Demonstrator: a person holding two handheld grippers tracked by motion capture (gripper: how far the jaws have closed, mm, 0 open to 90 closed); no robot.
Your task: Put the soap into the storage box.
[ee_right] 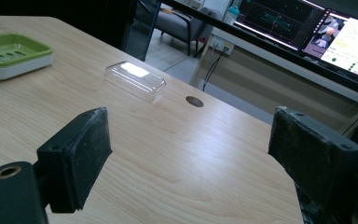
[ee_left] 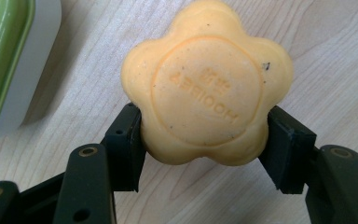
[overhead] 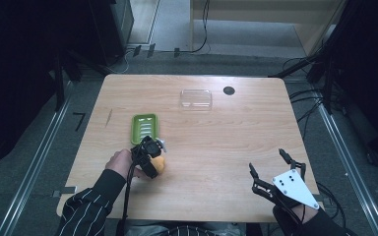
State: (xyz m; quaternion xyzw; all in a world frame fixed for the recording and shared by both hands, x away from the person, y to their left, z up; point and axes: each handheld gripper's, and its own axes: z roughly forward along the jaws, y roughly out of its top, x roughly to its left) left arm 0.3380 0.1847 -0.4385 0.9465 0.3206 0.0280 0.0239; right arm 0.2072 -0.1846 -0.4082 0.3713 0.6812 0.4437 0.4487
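Flower-shaped soap clamped in L gripper beside the green dish; R gripper idle, jaws apart.

L to R: green soap dish [overhead: 144, 128] sits on the table [overhead: 216, 162] just beyond the left gripper [overhead: 153, 160], which is closed on the orange soap [ee_left: 207, 86] w/ one pad in a notch between lobes on each side, low on the bar. Soap looks stiff, light, prob. slick if damp, and its edges could dent, so the notches seem the best hold, w/ moderate squeeze. Whether it rests on the wood or hangs just above it I can't tell. Clear lid [overhead: 196, 99] lies farther back, well apart. Right gripper [overhead: 269, 169] near the front-right edge: jaws wide, nothing btw them.
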